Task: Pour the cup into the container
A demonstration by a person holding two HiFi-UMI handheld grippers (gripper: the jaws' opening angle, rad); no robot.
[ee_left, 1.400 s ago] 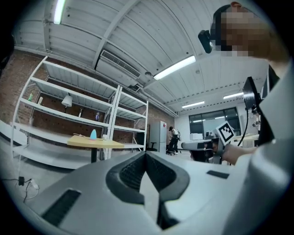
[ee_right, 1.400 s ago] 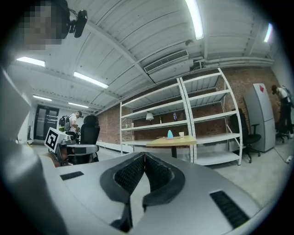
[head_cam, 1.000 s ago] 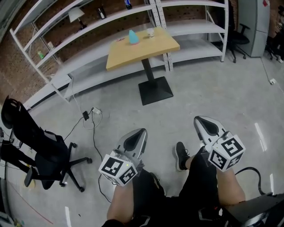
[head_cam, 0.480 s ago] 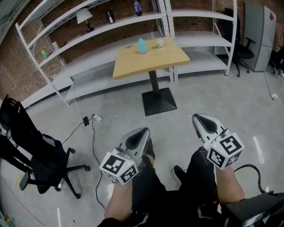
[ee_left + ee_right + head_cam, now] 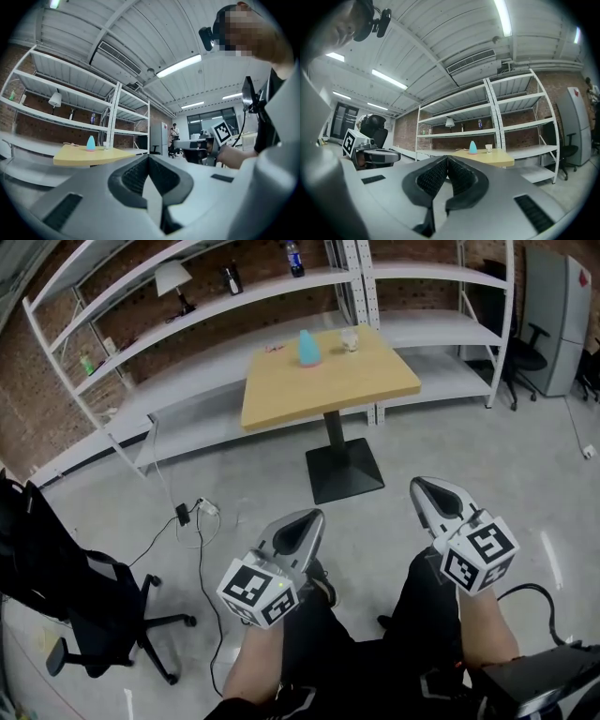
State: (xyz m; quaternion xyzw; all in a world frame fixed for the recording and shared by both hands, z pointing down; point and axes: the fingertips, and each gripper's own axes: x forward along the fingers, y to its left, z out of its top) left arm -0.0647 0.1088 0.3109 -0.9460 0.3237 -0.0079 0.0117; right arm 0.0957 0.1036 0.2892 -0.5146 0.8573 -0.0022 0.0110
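Observation:
A small pale cup (image 5: 349, 339) stands at the far edge of a square wooden table (image 5: 328, 390), with a light blue container (image 5: 307, 348) just to its left. Both also show far off in the right gripper view, cup (image 5: 488, 148) and container (image 5: 473, 147), and the container (image 5: 90, 143) in the left gripper view. My left gripper (image 5: 314, 518) and right gripper (image 5: 418, 486) are held level over the floor, well short of the table. Both are shut with nothing between the jaws.
White metal shelving (image 5: 187, 310) runs along the brick wall behind the table, with a lamp (image 5: 169, 277) and bottles on it. A black office chair (image 5: 66, 601) stands at the left, cables (image 5: 192, 512) lie on the floor, another chair (image 5: 530, 348) stands far right.
Both grippers have moved forward toward the table, which now looks nearer and larger. The person's legs have stepped. Both jaws stay shut.

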